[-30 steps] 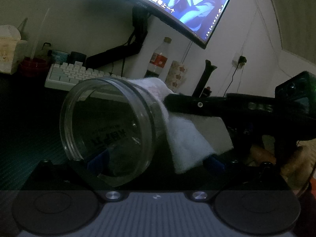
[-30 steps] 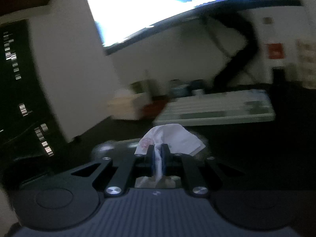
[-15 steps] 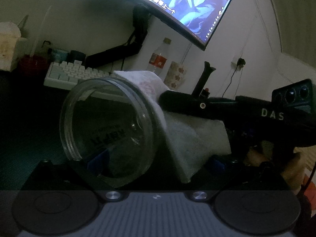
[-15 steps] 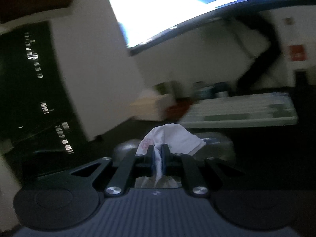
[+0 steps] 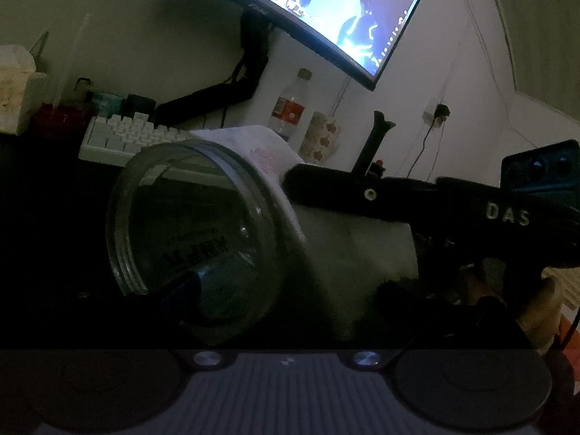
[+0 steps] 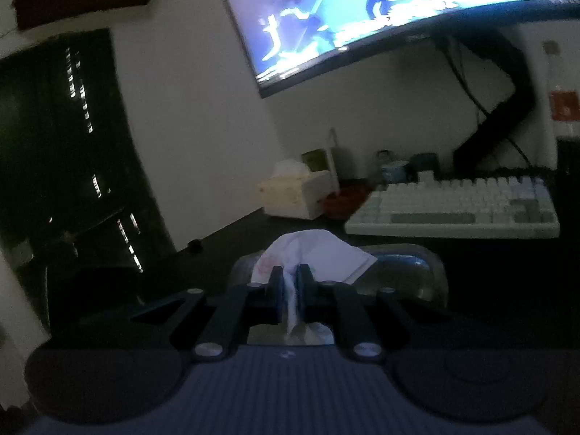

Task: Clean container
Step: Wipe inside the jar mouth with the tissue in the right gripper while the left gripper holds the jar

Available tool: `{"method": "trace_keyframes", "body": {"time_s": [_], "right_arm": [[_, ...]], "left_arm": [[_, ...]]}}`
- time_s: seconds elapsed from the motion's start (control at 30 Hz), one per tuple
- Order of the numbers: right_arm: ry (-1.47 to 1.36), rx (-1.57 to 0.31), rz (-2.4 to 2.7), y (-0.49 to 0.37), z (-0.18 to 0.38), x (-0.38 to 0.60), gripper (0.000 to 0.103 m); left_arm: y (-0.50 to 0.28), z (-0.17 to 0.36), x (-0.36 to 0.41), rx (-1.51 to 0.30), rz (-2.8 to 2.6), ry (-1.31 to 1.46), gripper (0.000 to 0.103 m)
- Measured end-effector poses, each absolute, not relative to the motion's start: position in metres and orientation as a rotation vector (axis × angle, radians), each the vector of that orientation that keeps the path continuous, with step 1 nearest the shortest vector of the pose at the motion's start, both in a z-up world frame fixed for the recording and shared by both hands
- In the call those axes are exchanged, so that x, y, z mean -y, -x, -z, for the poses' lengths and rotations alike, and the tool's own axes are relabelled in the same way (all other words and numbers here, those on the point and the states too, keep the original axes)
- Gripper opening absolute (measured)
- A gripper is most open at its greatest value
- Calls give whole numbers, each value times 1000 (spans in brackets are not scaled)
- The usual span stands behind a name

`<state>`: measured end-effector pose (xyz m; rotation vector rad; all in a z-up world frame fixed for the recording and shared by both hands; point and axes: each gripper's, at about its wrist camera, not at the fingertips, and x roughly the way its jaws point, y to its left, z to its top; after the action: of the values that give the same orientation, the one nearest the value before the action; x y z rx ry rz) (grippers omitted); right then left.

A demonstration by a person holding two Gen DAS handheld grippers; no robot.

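Monitor (image 5: 326,18) glowing overhead, keyboard (image 5: 127,137) behind on dim desk. Jar (image 5: 195,232) lying sideways in left gripper (image 5: 203,301), mouth toward camera, clamped as far as visible. Tissue (image 5: 344,243) draped over jar wall, pinched tight in right gripper (image 6: 290,286). Wiping outside of jar under way; next calls for dragging tissue round wall, then inside. Since a second back: tissue shifted further over the wall, right gripper slightly turned.
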<state>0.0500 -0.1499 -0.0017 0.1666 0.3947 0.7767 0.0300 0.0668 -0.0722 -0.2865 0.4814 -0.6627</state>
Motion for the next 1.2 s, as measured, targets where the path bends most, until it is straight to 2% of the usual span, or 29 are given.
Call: {"method": "trace_keyframes", "body": {"time_s": [0.2,0.33,0.67,0.9,1.03,1.2], "right_arm": [[-243,-394,-600,-64,6,169,8],[-208,-375,-623,-60,6,165,12],[-241,-367,-695,-61,8,159,9],[-183,-342,-559,-61,11,163,12],[-123,-337,-735,-49,9,149,12],[-216,-368,-690,-61,11,162,8]], "left_arm": [[-32,72,-70,-479,657,308,103],[-31,72,-68,-478,650,299,103],[-31,72,-70,-476,655,303,103],[-33,73,-73,-479,667,326,103],[-32,72,-71,-478,661,311,103],[-31,72,-72,-477,666,314,103]]}}
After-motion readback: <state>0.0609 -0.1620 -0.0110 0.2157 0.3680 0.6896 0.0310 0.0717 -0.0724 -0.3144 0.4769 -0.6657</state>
